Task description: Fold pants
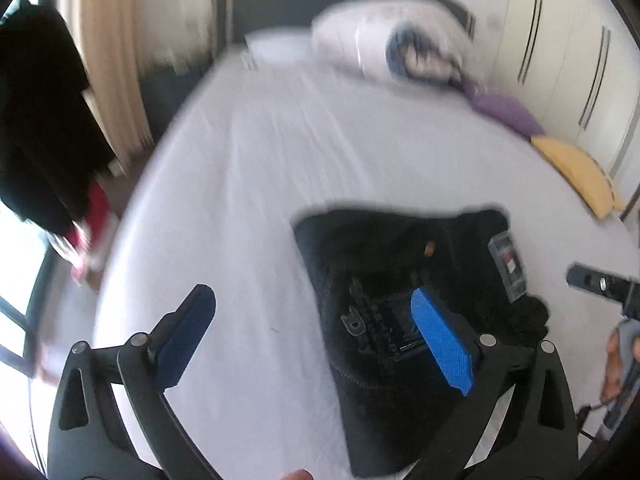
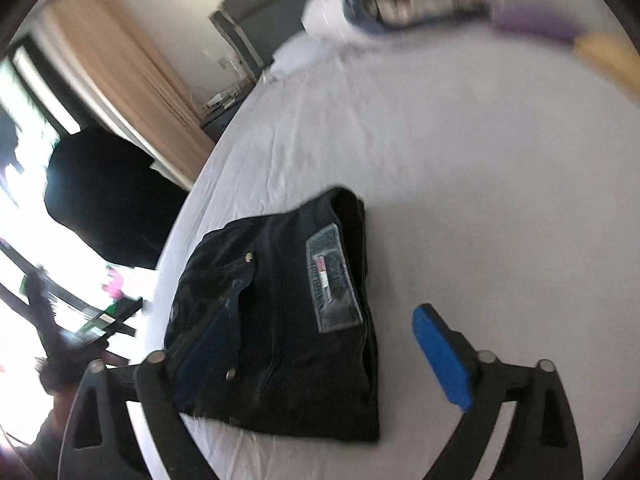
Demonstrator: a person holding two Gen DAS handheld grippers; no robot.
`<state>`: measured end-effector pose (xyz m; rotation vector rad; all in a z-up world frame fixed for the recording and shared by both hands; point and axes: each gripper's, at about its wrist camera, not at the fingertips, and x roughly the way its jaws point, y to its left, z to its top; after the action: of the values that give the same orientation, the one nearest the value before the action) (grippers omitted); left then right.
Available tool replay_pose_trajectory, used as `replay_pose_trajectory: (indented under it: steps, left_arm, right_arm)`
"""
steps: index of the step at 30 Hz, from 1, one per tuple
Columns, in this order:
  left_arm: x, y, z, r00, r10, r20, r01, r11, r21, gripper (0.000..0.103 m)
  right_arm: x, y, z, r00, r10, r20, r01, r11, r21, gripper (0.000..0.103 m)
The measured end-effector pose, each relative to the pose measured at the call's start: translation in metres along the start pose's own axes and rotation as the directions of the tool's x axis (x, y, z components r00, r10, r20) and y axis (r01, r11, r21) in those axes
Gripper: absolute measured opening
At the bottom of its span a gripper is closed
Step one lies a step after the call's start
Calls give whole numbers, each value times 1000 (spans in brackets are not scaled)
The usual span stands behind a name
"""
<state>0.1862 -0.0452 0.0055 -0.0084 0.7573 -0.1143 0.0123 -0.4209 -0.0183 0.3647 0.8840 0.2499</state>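
Observation:
Dark jeans [image 1: 400,300] lie folded into a compact bundle on the white bed sheet [image 1: 260,180]. A grey waistband label [image 2: 334,280] faces up. My left gripper [image 1: 316,340] is open above the bundle's left edge, its right blue pad over the denim and its left pad over the sheet. My right gripper [image 2: 320,356] is open and empty over the bundle's near end, right pad over bare sheet [image 2: 480,200]. It shows in the left wrist view as a black part [image 1: 600,282] at the right edge.
A pillow with bundled bedding [image 1: 392,44] lies at the headboard. Purple [image 1: 504,110] and yellow [image 1: 576,172] cushions lie along the bed's right edge by a white wardrobe [image 1: 568,52]. Dark clothing [image 1: 36,120] hangs left of the bed near a curtain and window.

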Motion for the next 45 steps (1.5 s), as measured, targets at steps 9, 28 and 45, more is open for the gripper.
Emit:
replay_pose_trajectory:
  steps: [9,28,45]
  left_arm:
    - [-237,-42,-25,834,194,517,-224,975,-5,103]
    - [-245,-31,-74,997,83,3,-83,996,-45,103]
    - [-183,-32,-74,997,40,-62,-43,997,-59,103]
  right_arm:
    - [-164,120,-32,837,-100,539,272,930,-249,103]
    - [-242,188,-84,867,-278,414,369,916,-157,103]
    - [-202,179,-91,902,-326,284,377,915,-146,103]
